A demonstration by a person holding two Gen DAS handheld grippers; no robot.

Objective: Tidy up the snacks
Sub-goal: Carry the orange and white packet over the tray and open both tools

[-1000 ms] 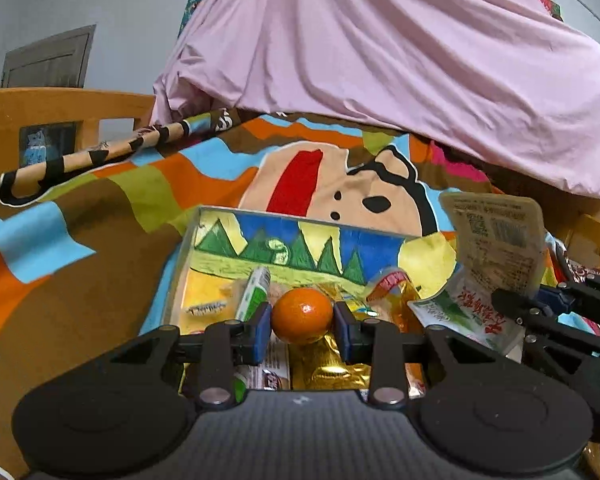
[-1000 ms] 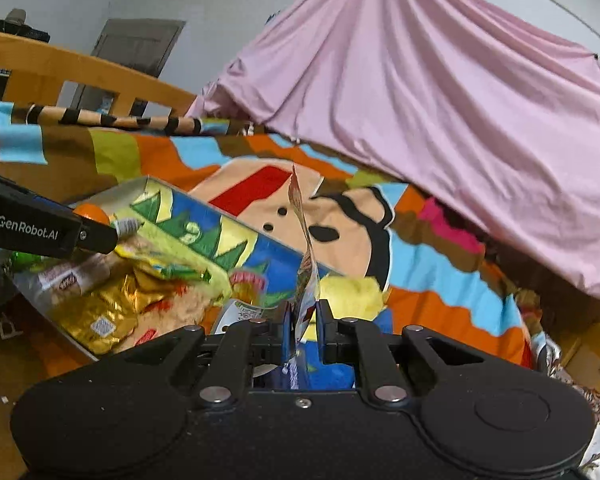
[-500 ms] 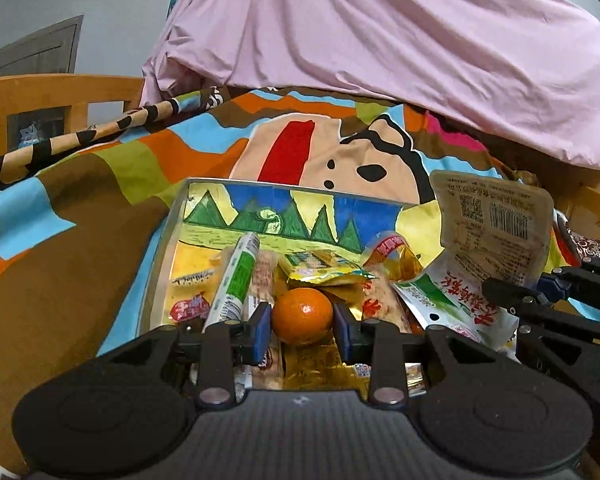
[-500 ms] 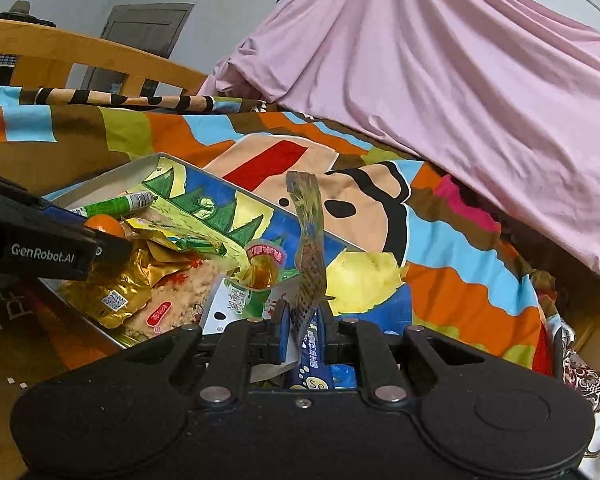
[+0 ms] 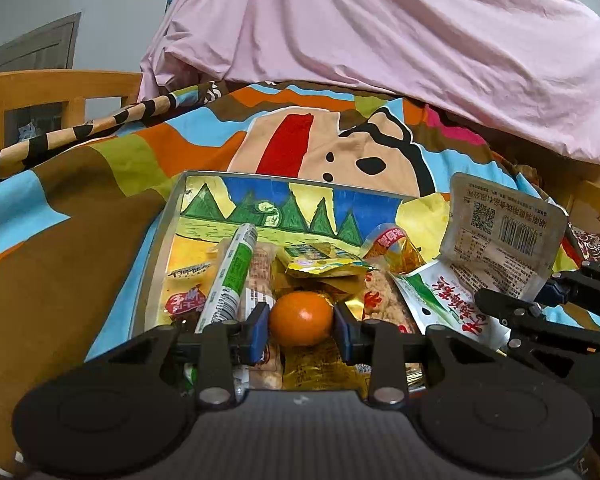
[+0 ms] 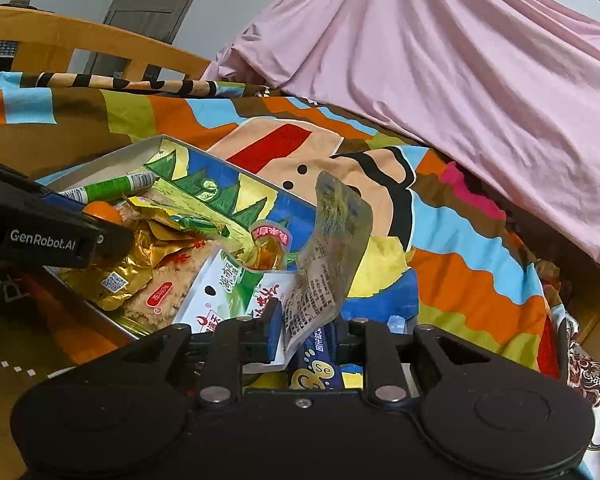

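L gripper pinches orange directly above tray; R gripper jaws opening, snack packet upright between them, beside the tray's right edge.

surface: bed with bright cartoon blanket | on it: open snack box near centre | far right: pink sheet heaped
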